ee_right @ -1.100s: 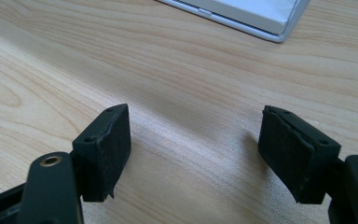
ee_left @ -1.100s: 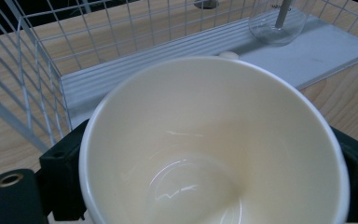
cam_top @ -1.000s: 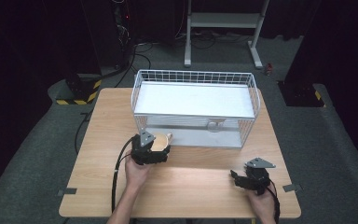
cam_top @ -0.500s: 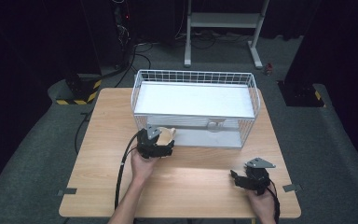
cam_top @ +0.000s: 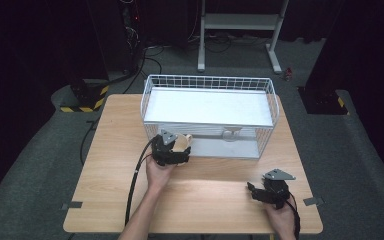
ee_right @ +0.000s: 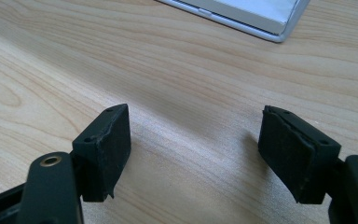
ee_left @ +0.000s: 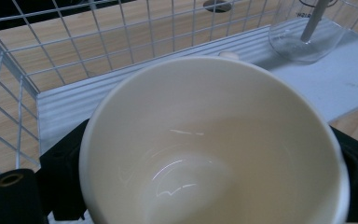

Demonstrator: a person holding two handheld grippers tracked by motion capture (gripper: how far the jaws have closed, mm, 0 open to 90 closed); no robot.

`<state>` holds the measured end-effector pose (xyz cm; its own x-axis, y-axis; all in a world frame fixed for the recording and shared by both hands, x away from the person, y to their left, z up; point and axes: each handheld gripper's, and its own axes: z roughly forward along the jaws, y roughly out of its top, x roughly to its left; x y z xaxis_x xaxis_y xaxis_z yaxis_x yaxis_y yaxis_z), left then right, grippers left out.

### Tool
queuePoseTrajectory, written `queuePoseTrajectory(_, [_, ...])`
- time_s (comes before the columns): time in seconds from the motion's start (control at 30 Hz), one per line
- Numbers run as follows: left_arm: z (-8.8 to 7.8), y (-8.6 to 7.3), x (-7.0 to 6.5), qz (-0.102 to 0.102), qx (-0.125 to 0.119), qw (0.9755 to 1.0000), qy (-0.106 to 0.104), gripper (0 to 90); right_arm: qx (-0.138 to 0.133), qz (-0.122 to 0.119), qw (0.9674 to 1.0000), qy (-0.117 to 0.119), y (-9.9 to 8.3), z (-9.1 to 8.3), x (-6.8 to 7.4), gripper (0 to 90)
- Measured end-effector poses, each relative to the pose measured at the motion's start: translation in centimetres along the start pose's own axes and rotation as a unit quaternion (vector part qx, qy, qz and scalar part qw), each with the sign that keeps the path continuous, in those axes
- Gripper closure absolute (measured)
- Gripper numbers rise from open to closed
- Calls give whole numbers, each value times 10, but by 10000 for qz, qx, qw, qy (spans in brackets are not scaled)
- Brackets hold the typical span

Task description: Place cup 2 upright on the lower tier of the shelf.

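A cream-coloured cup sits between the black jaws of my left gripper, which is shut on its sides, mouth toward the camera. From above, the left gripper carries the cup right at the front wall of the white wire basket. Near the table's front right corner my right gripper rests low over the wood. Its jaws stand open and hold nothing.
The basket has a pale flat floor, and a clear glass vessel stands on it near the front wall. The wooden table has bare room left of the basket and between the hands. A black cable trails from the left gripper.
My left gripper has carried the cup to the right and toward the basket's front wall. The right gripper has stayed put.
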<state>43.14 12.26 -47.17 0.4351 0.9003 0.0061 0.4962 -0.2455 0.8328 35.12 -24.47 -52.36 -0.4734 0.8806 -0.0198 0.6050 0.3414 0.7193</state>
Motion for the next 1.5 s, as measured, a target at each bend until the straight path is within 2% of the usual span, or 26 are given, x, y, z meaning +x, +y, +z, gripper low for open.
queuePoseTrajectory(0.27, [6,0,2,-149,-86,9999,-15,100,1,0,10000,1,0,0,0,252])
queuePoseTrajectory(0.93, [18,-1,4,-203,-419,9989,100,99,-7,-10,10000,0,0,0,0,252])
queuePoseTrajectory(1.3, [18,0,3,-230,-386,9989,156,86,-7,-9,10000,0,0,0,0,252])
queuePoseTrajectory(1.5, [18,-1,5,-271,-302,9991,114,52,-7,-9,10000,-1,0,0,0,253])
